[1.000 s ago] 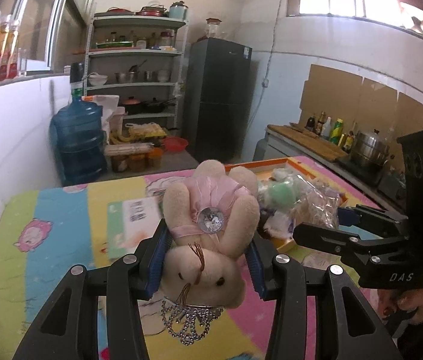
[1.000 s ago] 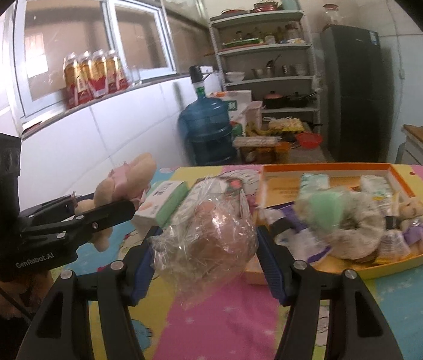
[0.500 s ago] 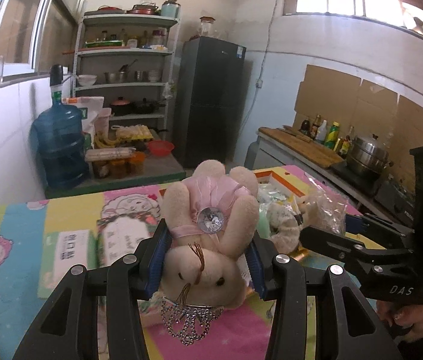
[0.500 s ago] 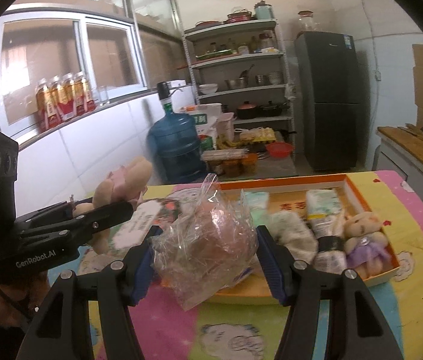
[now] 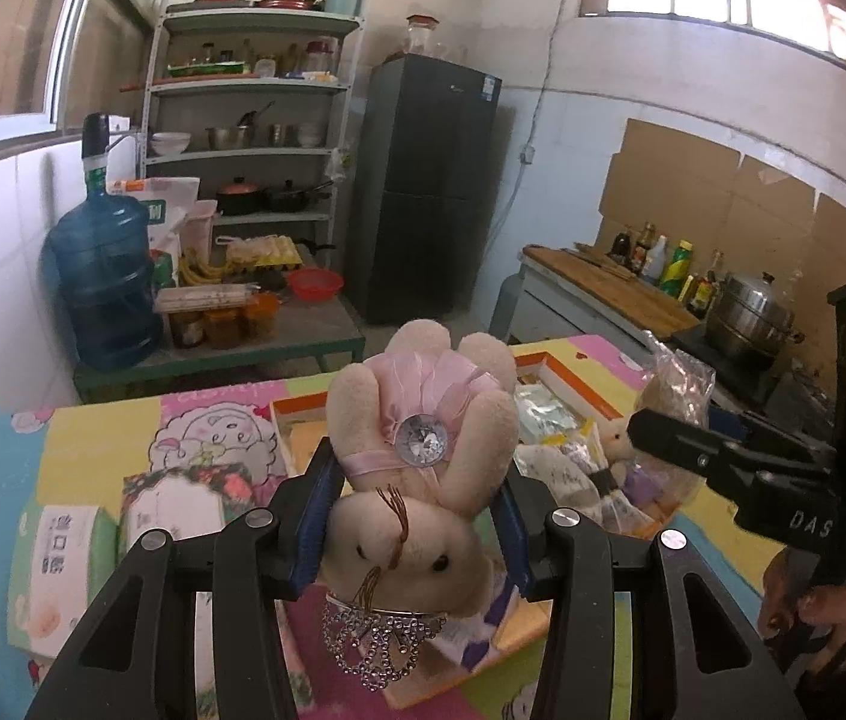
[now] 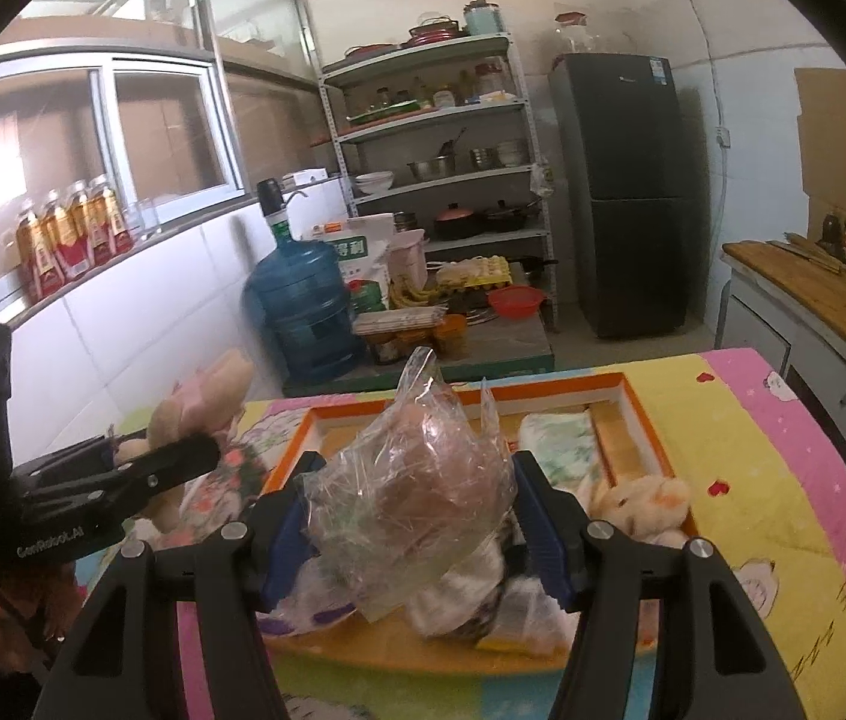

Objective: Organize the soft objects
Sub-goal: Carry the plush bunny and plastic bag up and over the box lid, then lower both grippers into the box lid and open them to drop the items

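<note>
A beige plush rabbit [image 5: 423, 402] in a pink dress hangs head-down between the blue pads of my left gripper [image 5: 417, 516], which is shut on it. From the right wrist view that rabbit [image 6: 207, 402] and the left gripper [image 6: 171, 456] show at the left. My right gripper [image 6: 417, 498] is shut on a crinkled clear bag [image 6: 417, 450] with something brownish inside. Both hover over the near side of an orange-rimmed tray [image 6: 543, 387]. In the tray lie a tissue packet [image 6: 561, 438] and a small plush bear [image 6: 645, 501].
Paper tissue packs [image 5: 63, 546] lie on the cartoon tablecloth [image 6: 783, 480] left of the tray. Beyond the table stand a blue water jug [image 6: 303, 312], a metal shelf [image 6: 441, 120] and a dark fridge [image 6: 627, 192]. A counter with bottles [image 5: 663, 276] runs along the right.
Both grippers have travelled to the right across the table, from beside the tissue packs to over the tray. Each still holds its load the same way.
</note>
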Available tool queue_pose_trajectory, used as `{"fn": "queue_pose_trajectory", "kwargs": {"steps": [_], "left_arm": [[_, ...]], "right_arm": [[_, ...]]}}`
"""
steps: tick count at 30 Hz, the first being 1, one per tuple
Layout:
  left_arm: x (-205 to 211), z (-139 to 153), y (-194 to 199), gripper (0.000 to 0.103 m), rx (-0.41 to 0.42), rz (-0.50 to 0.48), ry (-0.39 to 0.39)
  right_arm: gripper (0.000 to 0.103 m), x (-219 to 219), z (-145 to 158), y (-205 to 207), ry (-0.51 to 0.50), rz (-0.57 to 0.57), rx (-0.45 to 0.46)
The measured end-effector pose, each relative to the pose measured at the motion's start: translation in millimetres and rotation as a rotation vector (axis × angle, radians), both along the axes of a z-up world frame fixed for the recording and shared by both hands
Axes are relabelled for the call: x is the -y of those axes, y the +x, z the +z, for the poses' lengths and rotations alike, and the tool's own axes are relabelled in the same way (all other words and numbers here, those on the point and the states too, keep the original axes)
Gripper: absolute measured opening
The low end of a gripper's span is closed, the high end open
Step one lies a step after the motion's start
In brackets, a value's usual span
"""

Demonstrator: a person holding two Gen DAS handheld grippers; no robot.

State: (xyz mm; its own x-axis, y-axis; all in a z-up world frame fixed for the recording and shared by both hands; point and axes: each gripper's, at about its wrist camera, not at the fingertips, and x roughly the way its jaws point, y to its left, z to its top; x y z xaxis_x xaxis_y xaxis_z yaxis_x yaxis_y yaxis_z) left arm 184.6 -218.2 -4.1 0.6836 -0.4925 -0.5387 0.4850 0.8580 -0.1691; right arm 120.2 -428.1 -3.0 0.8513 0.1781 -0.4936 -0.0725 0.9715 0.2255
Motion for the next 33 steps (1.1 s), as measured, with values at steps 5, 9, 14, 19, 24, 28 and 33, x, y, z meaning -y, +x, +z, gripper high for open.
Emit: {"fn": "queue_pose_trajectory", "kwargs": {"steps": [5,9,14,19,24,28,33], "left_arm": [[12,-6,19,0.049,-0.012,0.017,0.017],[25,-13,37,0.049,-0.046,0.029,0.023],[43,-20,54,0.049,-0.064,0.024,0.054],[56,-30,70,0.049,-0.114,-0.001,0.051],[76,-34,84,0.049,-0.144,-0.054,0.068],[93,-41,93,0.049,-0.172,-0.082,0.096],[109,-53,97,0.049,-0.193,-0.111,0.128]], "right_arm": [[0.063,19,-5,24,0.017,-0.013,-0.023],[0.063,27,-12,45,0.031,-0.027,-0.048],[0.063,34,-24,67,0.037,-0.047,-0.083],[0.063,44,-35,80,0.05,-0.076,-0.109],[0.063,54,-45,82,0.051,-0.11,-0.126],[0.063,60,-54,83,0.052,-0.118,-0.157],[0.063,64,-60,83,0.04,-0.122,-0.168]]}}
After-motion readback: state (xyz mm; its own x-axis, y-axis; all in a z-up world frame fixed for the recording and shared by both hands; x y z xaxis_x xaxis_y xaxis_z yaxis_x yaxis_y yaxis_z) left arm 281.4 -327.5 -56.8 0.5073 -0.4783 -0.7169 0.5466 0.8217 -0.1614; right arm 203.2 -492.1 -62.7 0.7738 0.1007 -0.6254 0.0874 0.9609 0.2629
